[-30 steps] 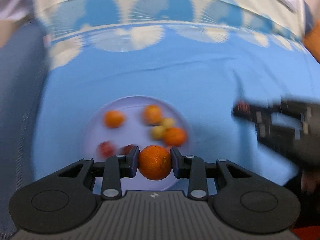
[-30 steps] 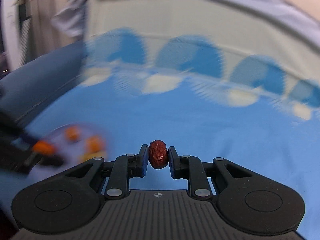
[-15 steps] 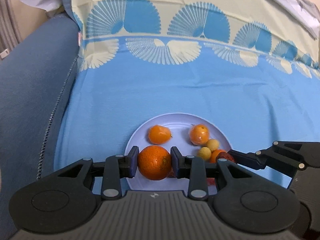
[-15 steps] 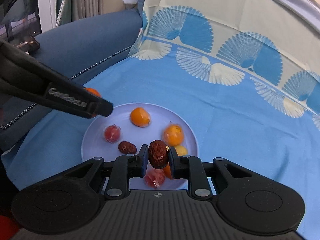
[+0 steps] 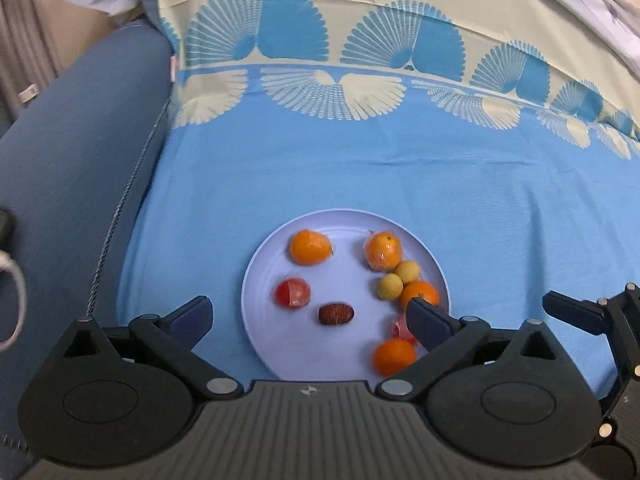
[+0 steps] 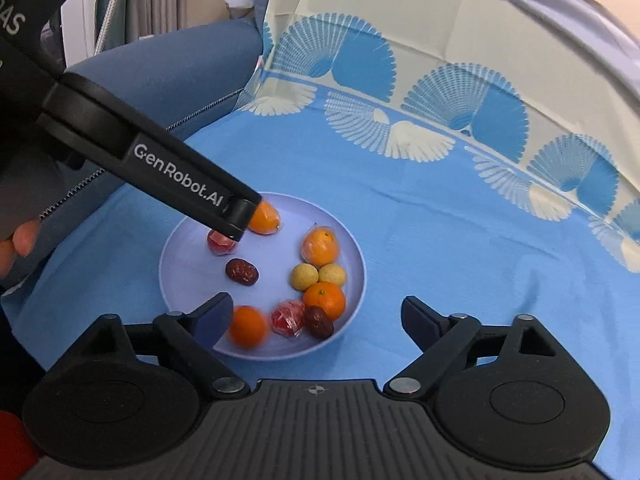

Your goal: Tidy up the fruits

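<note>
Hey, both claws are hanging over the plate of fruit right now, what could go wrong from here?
1. The orange near the plate front rim looks blurred, so it may be rolling and could go over the edge.
2. The left claw and right claw are opening with nothing between them, close together over the plate, and could collide.
3. A left finger sits low by the fruit and could knock it.

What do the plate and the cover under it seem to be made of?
Plate: probably plastic or melamine; smooth, pale lilac, evenly coloured with a soft sheen. Cover: woven fabric, matte blue with a printed fan pattern; it shows creases and folds.
</note>
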`<state>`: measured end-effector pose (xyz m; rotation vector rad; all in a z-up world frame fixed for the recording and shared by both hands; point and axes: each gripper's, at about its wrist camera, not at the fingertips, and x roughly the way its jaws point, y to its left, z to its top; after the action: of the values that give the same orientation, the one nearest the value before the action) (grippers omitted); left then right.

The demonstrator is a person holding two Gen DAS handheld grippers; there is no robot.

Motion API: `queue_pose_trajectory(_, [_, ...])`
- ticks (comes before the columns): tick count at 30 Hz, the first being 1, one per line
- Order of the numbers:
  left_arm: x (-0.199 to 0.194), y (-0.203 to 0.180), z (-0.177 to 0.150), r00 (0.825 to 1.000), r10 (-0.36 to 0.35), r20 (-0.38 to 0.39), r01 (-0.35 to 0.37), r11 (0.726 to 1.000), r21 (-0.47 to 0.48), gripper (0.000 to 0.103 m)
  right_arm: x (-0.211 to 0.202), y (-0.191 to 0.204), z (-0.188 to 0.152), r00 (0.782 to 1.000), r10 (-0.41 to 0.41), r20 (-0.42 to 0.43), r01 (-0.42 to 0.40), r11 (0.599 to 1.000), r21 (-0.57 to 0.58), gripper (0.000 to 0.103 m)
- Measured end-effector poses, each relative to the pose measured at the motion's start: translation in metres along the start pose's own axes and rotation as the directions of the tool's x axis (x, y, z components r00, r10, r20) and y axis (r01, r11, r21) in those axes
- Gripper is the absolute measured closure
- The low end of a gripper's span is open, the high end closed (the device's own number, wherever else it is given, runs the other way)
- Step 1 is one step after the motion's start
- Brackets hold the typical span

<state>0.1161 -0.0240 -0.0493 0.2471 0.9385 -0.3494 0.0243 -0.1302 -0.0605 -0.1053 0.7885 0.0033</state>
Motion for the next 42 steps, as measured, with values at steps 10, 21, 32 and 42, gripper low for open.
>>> queue_pose_trajectory(10, [-0.058, 0.015, -0.023, 0.994, 0.092, 0.060, -0.088, 0.994, -0.057, 0.000, -0.052, 0.007, -0.029, 0.999, -0.029, -0.020, 0.030, 0.998, 0.048, 0.004])
queue_pose_trajectory(21, [-0.083, 0.007, -0.042, 0.988, 0.152, 0.043, -0.147, 0.985, -0.095, 0.000, -0.088, 0.018, -0.037, 0.999, -0.022, 0.025, 0.020, 0.997, 0.078, 0.002])
queue_pose_trajectory(32, [-0.090, 0.001, -0.048, 0.957, 0.283, 0.072, -0.282, 0.959, -0.024, 0.000, -0.098, 0.017, -0.039, 0.998, -0.034, 0.053, 0.027, 0.993, 0.114, 0.002])
queue_pose_trajectory(42, [-0.087, 0.008, -0.052, 0.974, 0.224, 0.036, -0.221, 0.973, -0.066, 0.000, -0.092, 0.025, -0.037, 0.999, -0.023, 0.042, 0.019, 0.996, 0.090, 0.002])
